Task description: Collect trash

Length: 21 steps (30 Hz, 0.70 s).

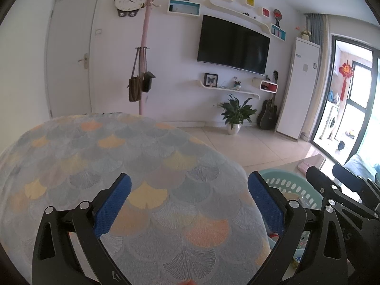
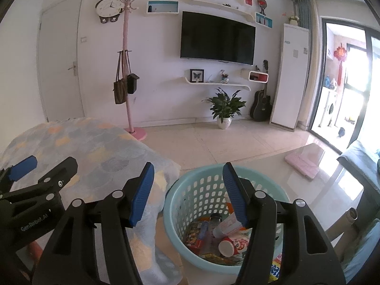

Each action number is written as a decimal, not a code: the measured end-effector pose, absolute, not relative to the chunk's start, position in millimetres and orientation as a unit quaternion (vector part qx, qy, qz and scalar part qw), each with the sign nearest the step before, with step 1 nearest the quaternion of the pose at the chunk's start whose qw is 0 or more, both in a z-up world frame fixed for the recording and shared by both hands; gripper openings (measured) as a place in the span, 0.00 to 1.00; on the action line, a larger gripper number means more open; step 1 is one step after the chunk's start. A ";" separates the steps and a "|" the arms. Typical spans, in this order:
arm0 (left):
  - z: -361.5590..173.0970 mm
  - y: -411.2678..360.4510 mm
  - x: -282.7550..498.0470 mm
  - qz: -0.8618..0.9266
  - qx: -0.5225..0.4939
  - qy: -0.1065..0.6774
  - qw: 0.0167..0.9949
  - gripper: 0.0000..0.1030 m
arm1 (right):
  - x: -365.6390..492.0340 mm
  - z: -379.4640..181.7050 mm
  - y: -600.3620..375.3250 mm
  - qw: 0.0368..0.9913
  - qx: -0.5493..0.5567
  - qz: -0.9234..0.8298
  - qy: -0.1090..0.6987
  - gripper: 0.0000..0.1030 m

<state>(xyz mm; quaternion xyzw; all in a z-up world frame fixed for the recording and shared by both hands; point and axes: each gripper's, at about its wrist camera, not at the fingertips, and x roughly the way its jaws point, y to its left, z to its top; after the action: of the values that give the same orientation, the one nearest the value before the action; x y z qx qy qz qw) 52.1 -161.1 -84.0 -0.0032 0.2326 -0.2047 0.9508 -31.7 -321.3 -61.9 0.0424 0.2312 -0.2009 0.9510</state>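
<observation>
A light teal basket (image 2: 201, 191) stands on the floor beside a seat covered in patterned cloth (image 2: 95, 147). In it lie a red-and-white paper cup (image 2: 234, 243), a white tube (image 2: 225, 225), a clear bottle with a dark cap (image 2: 215, 218) and snack wrappers (image 2: 194, 237). My right gripper (image 2: 188, 192) hangs open above the basket with nothing between its blue pads. My left gripper (image 1: 190, 201) is open over the patterned cloth (image 1: 118, 166), also with nothing in it. In the left wrist view the basket (image 1: 285, 182) and the right gripper (image 1: 332, 175) show at the right.
A glossy low table (image 2: 308, 190) with a pink flat item (image 2: 301, 165) lies right of the basket. A cardboard tube (image 2: 342, 223) and a colourful packet (image 2: 275, 268) sit near the lower right. A grey sofa (image 2: 363, 163), a pink coat stand (image 2: 133, 118) and a potted plant (image 2: 224, 111) stand farther off.
</observation>
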 end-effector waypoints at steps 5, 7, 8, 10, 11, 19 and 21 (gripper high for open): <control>-84.0 -161.8 51.2 -0.204 -0.003 0.233 0.951 0.93 | -32.9 -62.6 -322.4 0.951 0.041 -0.201 0.232 0.55; -83.7 -162.3 50.8 -0.204 -0.004 0.233 0.951 0.93 | -32.1 -62.5 -323.5 0.951 0.042 -0.201 0.233 0.55; -84.0 -162.0 51.0 -0.204 -0.004 0.233 0.951 0.93 | -32.2 -62.6 -323.5 0.951 0.043 -0.200 0.233 0.55; -84.4 -161.7 50.9 -0.204 -0.003 0.233 0.951 0.93 | -32.6 -62.3 -323.7 0.951 0.042 -0.199 0.233 0.55; -84.0 -162.2 50.8 -0.204 -0.003 0.233 0.951 0.93 | -32.7 -62.2 -324.0 0.951 0.042 -0.199 0.233 0.55; -85.7 -161.4 51.8 -0.198 0.003 0.235 0.952 0.93 | -33.2 -62.1 -325.7 0.951 0.044 -0.197 0.234 0.55; -85.2 -161.5 52.5 -0.198 0.002 0.236 0.951 0.93 | -33.4 -62.1 -325.7 0.951 0.043 -0.197 0.233 0.55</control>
<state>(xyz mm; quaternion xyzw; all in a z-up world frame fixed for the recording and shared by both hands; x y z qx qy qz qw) 52.5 -161.5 -85.2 0.0024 0.2362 -0.1984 0.9512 -33.4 -325.7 -62.1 0.0435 0.2335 -0.1972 0.9512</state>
